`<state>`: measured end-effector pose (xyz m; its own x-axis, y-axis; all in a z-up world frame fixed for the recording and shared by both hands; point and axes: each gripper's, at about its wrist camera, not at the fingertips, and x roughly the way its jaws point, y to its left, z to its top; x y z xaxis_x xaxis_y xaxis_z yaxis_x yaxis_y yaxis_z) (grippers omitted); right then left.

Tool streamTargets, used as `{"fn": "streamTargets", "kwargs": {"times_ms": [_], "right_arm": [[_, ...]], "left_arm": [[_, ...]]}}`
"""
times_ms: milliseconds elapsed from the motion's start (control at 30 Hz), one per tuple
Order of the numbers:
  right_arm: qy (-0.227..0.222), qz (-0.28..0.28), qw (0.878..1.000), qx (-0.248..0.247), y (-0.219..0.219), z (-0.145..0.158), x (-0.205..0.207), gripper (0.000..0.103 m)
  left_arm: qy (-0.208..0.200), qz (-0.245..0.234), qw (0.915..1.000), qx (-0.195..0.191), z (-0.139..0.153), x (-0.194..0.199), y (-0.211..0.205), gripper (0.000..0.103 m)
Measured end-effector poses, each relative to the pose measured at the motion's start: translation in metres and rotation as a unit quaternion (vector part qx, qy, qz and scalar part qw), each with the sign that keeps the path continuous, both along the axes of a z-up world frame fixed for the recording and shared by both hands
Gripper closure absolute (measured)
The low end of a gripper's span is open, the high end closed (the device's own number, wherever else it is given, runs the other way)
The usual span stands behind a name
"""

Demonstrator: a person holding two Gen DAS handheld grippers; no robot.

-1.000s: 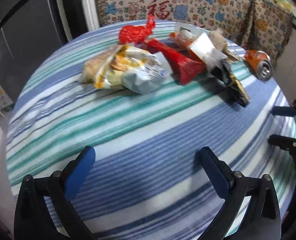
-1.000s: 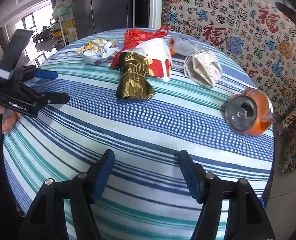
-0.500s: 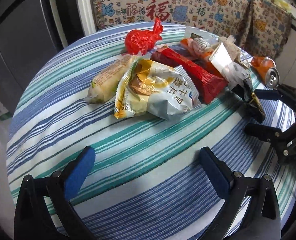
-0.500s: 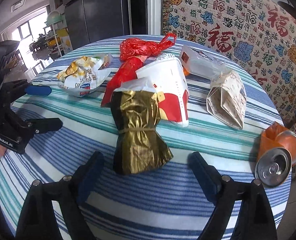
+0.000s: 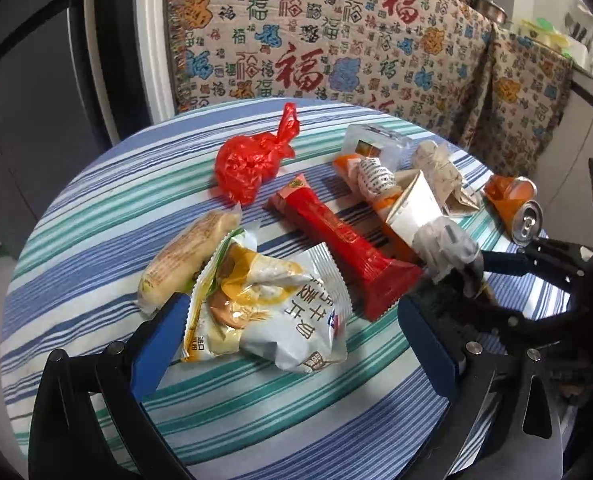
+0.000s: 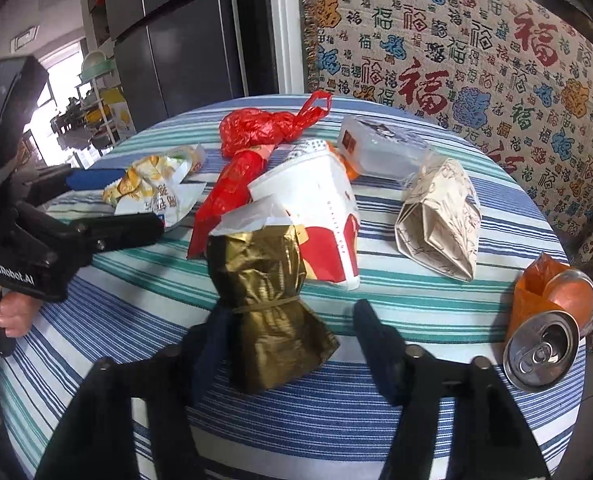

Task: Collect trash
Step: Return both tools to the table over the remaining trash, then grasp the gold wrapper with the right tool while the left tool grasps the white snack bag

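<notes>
Trash lies on a round striped table [image 5: 96, 208]. My left gripper [image 5: 292, 316] is open around a white and yellow snack bag [image 5: 272, 300], which also shows in the right wrist view [image 6: 156, 192]. My right gripper [image 6: 292, 340] is open around a gold foil wrapper [image 6: 268, 300], with its left finger touching the foil. Behind lie a long red wrapper [image 5: 336, 240], a knotted red plastic bag [image 5: 252, 160], a white and red paper cup [image 6: 316, 216], a folded paper bag [image 6: 444, 220], a clear plastic box [image 6: 380, 148] and a crushed orange can [image 6: 548, 332].
A bread roll in a clear wrapper [image 5: 188, 252] lies left of the snack bag. A patterned cloth [image 5: 336, 40] hangs behind the table. A dark fridge [image 6: 176, 40] stands at the back left. The table edge runs close to the can on the right.
Both grippers have moved forward across the table. The left one now straddles the snack bag and the right one straddles the gold foil wrapper.
</notes>
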<state>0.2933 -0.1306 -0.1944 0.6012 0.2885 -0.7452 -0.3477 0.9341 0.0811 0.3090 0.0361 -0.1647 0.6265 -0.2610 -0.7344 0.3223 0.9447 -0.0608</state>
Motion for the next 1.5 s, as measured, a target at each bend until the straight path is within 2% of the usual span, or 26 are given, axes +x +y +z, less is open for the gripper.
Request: {"fn": "streamTargets", "kwargs": {"times_ms": [33,100,200,267,333,400,467,500,567,633,700,800,867,933,1100,1200,1233,1267,1300,1333,1433,1467,1500], "right_arm": [[0.001,-0.004,1.0,0.008,-0.003,0.0,0.001,0.055],[0.004,-0.004,1.0,0.014,-0.005,-0.001,0.002,0.057],[-0.006,0.009,1.0,-0.019,0.003,0.001,-0.002,0.06],[0.0,0.013,1.0,-0.016,0.003,0.003,-0.006,0.061],[0.002,0.014,1.0,-0.017,0.001,0.002,-0.009,0.06],[-0.004,0.016,0.999,-0.028,0.001,-0.002,-0.011,0.056],[0.004,0.017,0.999,-0.029,0.0,-0.006,-0.011,0.055],[0.01,0.018,0.999,-0.027,0.0,-0.007,-0.009,0.053],[0.013,0.022,0.999,-0.027,0.001,-0.008,-0.008,0.036],[0.014,0.027,0.999,-0.034,0.005,-0.009,-0.009,0.031],[0.013,0.027,0.999,-0.038,0.007,-0.009,-0.009,0.031],[0.006,0.03,0.999,-0.031,0.006,-0.007,-0.008,0.031],[0.007,0.028,0.999,-0.032,0.006,-0.008,-0.005,0.031],[0.012,0.029,0.999,-0.034,0.008,-0.01,-0.001,0.031],[0.015,0.043,0.999,-0.029,0.015,-0.005,0.002,0.031],[-0.004,0.057,0.998,-0.04,0.021,0.002,-0.005,0.031],[-0.006,0.062,0.997,-0.044,0.023,0.001,-0.006,0.035],[-0.001,0.064,0.997,-0.042,0.023,-0.001,-0.005,0.062],[0.012,0.064,0.997,-0.035,0.022,-0.006,-0.003,0.061],[0.008,0.054,0.998,-0.023,0.019,-0.008,-0.003,0.062],[0.0,0.051,0.998,-0.04,0.023,-0.008,-0.005,0.063],[0.0,0.049,0.998,-0.041,0.024,-0.008,-0.005,0.063],[0.0,0.048,0.998,-0.039,0.023,-0.007,-0.006,0.064]], "left_arm": [[-0.005,0.001,1.0,0.001,0.001,-0.002,0.001,0.009],[-0.007,0.003,1.0,0.004,0.0,-0.009,0.008,0.03],[0.01,-0.005,0.9999,-0.007,-0.006,-0.02,0.02,0.035],[0.016,-0.022,0.9996,-0.007,-0.008,-0.031,0.024,0.035],[0.025,-0.041,0.9988,-0.011,-0.009,-0.039,0.027,0.03],[0.029,-0.037,0.9989,-0.005,-0.012,-0.042,0.029,0.013],[0.025,-0.026,0.9994,0.0,-0.012,-0.038,0.029,0.007],[0.024,-0.02,0.9995,-0.003,-0.012,-0.034,0.029,0.005],[0.023,-0.002,0.9996,-0.017,-0.01,-0.027,0.029,0.003],[0.028,0.013,0.999,-0.034,-0.009,-0.019,0.028,0.003],[0.031,0.028,0.9983,-0.041,-0.009,-0.012,0.025,0.002],[0.044,0.054,0.9973,-0.02,-0.023,-0.002,0.019,0.001],[0.045,0.065,0.9963,0.034,-0.028,0.001,0.008,0.001],[0.047,0.063,0.9955,0.051,-0.029,0.002,0.003,0.0],[0.051,0.076,0.9947,0.046,-0.028,0.002,0.009,0.001],[0.047,0.069,0.9957,0.039,-0.028,-0.001,0.012,0.001],[0.046,0.069,0.9959,0.037,-0.027,-0.001,0.014,0.001],[0.047,0.07,0.9959,0.034,-0.028,-0.002,0.014,0.001],[0.047,0.07,0.9961,0.029,-0.028,-0.002,0.015,0.001],[0.045,0.071,0.9961,0.026,-0.027,-0.001,0.015,0.002],[0.037,0.075,0.9958,0.038,-0.026,-0.002,0.012,0.02],[0.03,0.073,0.9963,0.035,-0.024,-0.003,0.012,0.036],[0.026,0.072,0.9966,0.031,-0.023,-0.004,0.012,0.042]]}}
